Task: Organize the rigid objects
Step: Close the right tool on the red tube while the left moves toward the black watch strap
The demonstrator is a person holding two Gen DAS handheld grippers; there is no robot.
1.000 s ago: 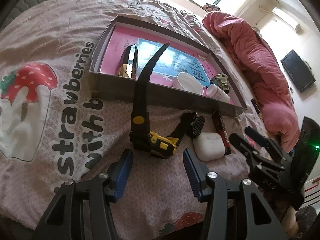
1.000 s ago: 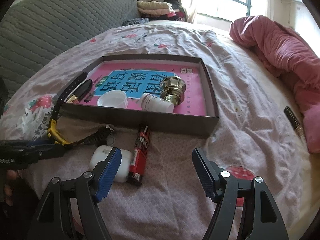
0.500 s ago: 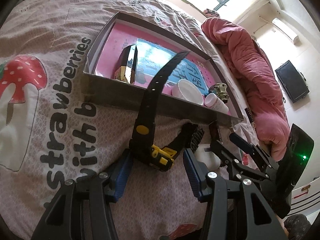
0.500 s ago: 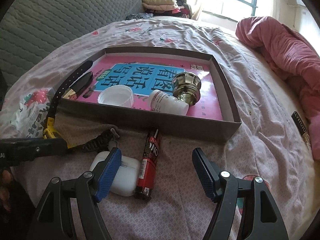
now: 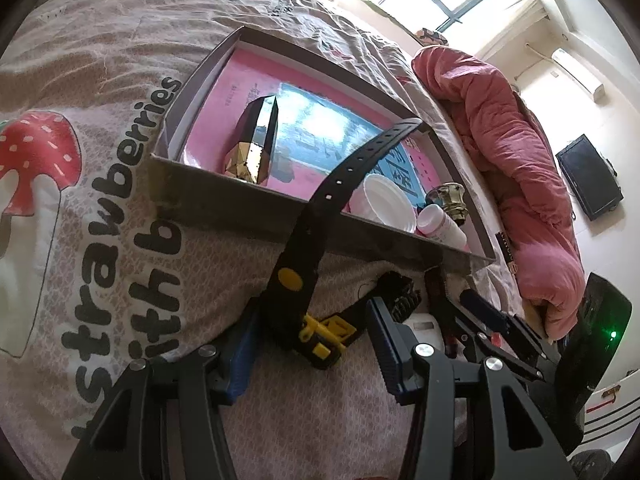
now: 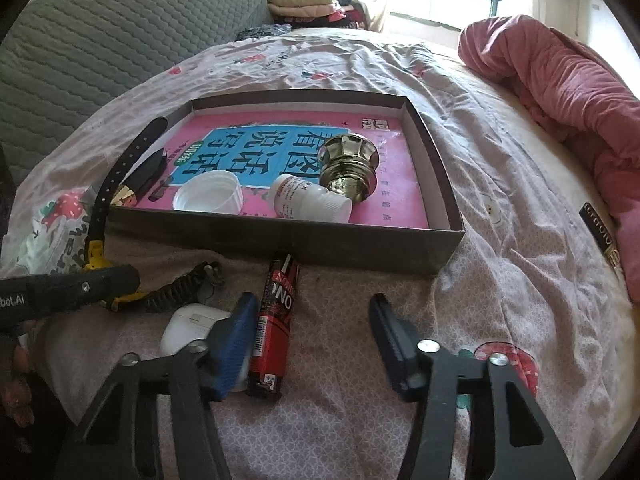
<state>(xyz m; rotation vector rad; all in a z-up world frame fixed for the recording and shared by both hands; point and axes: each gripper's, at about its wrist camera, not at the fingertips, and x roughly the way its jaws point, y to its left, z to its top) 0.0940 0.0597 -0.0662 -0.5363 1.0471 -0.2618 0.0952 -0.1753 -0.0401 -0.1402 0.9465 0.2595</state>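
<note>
**Both grippers closing in on the loose items in front of the box**

In the left wrist view, the left gripper point(image 5: 312, 344) is sitting low in the frame with its blue pads apart, straddling the yellow-and-black body of the watch point(image 5: 320, 336); whether the pads are pressing on it is not clear. The watch strap is rising toward upper right, leaning over the near wall of the grey box point(image 5: 224, 196).

In the right wrist view, the right gripper point(image 6: 312, 340) is at lower centre; its jaws have just been closing. The red tube point(image 6: 276, 320) is lying between the pads, just beside the left one, with a clear gap to the right pad, so nothing is being gripped. The white earbud case point(image 6: 188, 328) is lying left of the tube, partly behind the left pad.

Inside the box, a white cap point(image 6: 208, 198), a white bottle point(image 6: 308, 200) and a brass knob point(image 6: 348, 168) are clustering toward the near wall. Open bedsheet point(image 6: 500, 280) is spreading right of the right gripper, with a pink blanket point(image 6: 560, 80) at the far right.
</note>
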